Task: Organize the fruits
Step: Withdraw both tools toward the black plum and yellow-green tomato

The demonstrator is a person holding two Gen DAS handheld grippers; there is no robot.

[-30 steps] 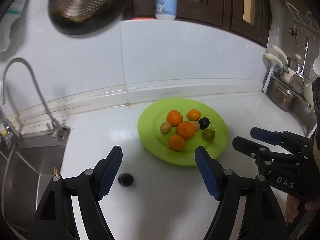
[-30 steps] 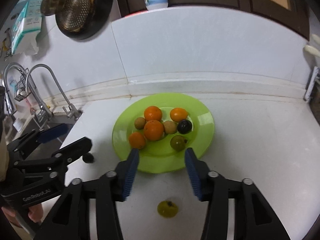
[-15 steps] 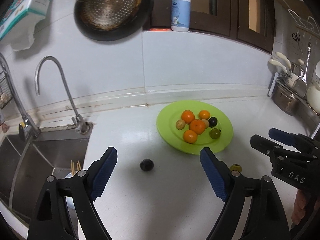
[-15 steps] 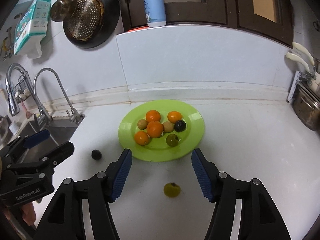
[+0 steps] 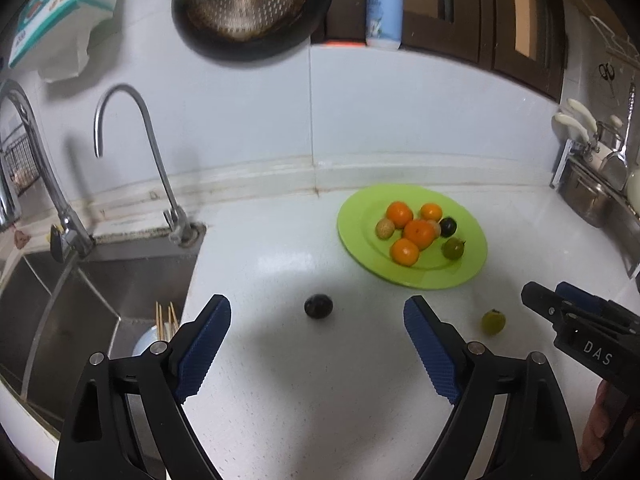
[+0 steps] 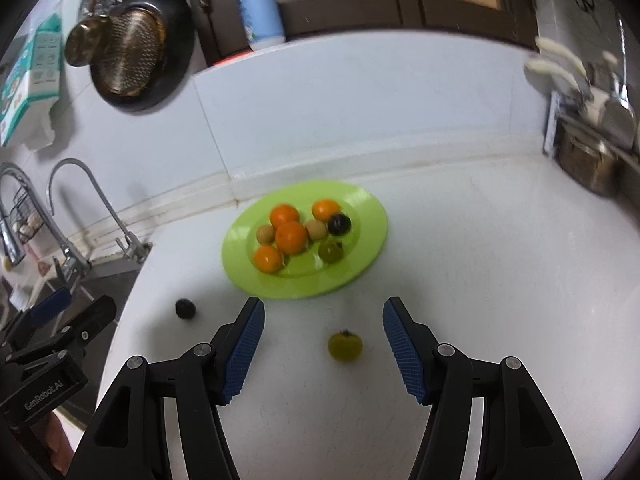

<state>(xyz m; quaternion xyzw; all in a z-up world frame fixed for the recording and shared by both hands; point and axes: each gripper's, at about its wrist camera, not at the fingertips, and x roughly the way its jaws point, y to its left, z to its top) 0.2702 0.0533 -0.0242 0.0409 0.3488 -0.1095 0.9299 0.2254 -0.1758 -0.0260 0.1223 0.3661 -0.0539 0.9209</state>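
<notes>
Left wrist view: left tool point(image 5: 316, 322) gapes, having just widened, nothing between its pads; one dark fruit point(image 5: 318, 306) lies ahead on bare tabletop point(image 5: 280, 264). Right tool point(image 6: 323, 322) stands open around one green fruit point(image 6: 345, 345), untouched. Green plate point(image 6: 360, 200) holds eight fruits, apparently four oranges. Sink point(image 5: 100, 280) borders left. Lettering reads "DAS", "GenRobot.AI".

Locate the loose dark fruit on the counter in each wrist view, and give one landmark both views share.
Left wrist view: the dark fruit lies near the picture's centre, on the white counter, ahead of and between the left gripper's open jaws.
Right wrist view: the dark fruit sits at lower left, left of the right gripper.
Shared landmark: the green plate, beyond and right of it in both.
</notes>
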